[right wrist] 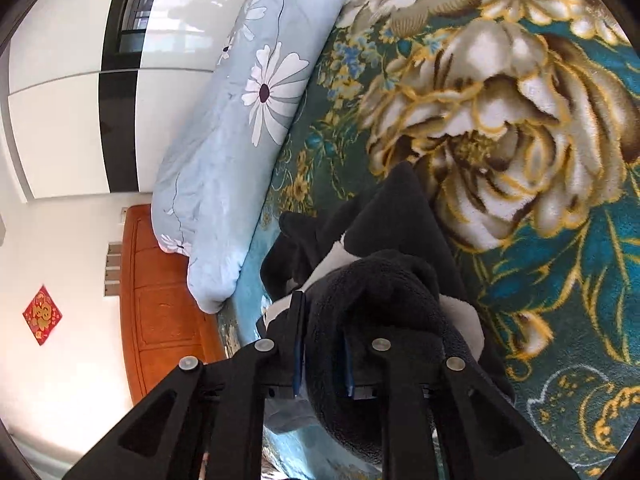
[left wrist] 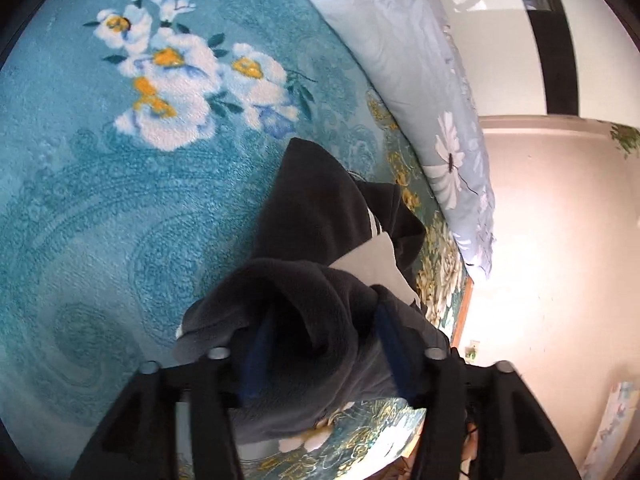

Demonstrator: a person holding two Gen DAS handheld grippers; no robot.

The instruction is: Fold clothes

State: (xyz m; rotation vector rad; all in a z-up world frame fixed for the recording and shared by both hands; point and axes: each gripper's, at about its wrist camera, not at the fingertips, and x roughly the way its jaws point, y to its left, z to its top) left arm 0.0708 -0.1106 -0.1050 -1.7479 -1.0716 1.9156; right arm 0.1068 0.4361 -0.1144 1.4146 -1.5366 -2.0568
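Note:
A black fleece garment (left wrist: pixel 320 216) with white panels hangs bunched above the teal floral blanket (left wrist: pixel 120 200). My left gripper (left wrist: pixel 320 316) has its blue-padded fingers (left wrist: pixel 260 344) around a thick fold of the black fleece, which fills the gap between them. In the right wrist view the same black garment (right wrist: pixel 384 280) with a white patch drapes over my right gripper (right wrist: pixel 320 312), whose fingers (right wrist: pixel 298 328) are closed on a wad of fleece. The fingertips of both grippers are hidden by cloth.
A light blue floral duvet (left wrist: pixel 440 100) lies rolled along the bed's edge, also in the right wrist view (right wrist: pixel 240 120). The blanket (right wrist: pixel 520 120) has big gold-and-white flowers. An orange wooden headboard (right wrist: pixel 160 300), white wall (left wrist: pixel 540 240) and a wardrobe stand beyond.

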